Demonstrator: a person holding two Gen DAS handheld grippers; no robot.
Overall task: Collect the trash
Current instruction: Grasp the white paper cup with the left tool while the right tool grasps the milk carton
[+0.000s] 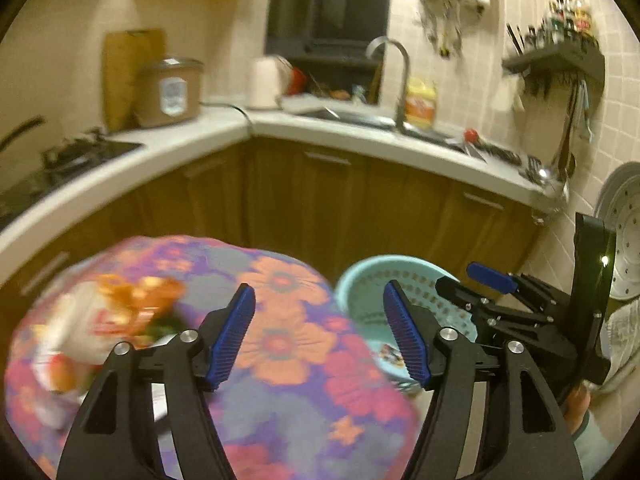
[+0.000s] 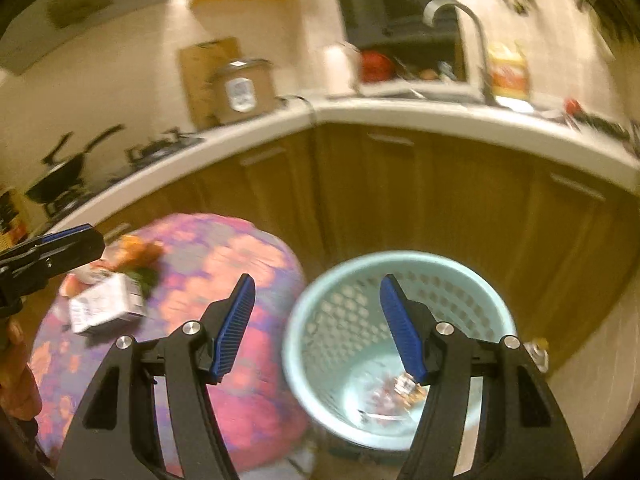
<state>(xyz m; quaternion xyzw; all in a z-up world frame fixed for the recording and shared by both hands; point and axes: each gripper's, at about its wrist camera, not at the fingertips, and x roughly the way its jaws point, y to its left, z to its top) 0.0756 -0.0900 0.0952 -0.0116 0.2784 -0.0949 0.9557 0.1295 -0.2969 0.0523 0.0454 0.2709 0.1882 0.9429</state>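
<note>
A round table with a flowered cloth [image 1: 288, 360] carries blurred trash: an orange and white wrapper [image 1: 120, 312] in the left wrist view, a white carton [image 2: 106, 308] and an orange wrapper [image 2: 136, 254] in the right wrist view. A light blue perforated basket [image 2: 400, 304] stands on the floor to the table's right, with a few scraps [image 2: 404, 388] in its bottom; it also shows in the left wrist view [image 1: 360, 292]. My left gripper [image 1: 320, 332] is open and empty above the table. My right gripper [image 2: 316, 328] is open and empty, over the table's edge and the basket.
A curved white counter [image 1: 224, 136] with wooden cabinets runs behind. It holds a stove [image 1: 72, 156], a rice cooker [image 1: 170, 92], a sink with a faucet [image 1: 394, 76] and a yellow bottle [image 1: 420, 102]. A white perforated disc [image 1: 624, 236] is at the far right.
</note>
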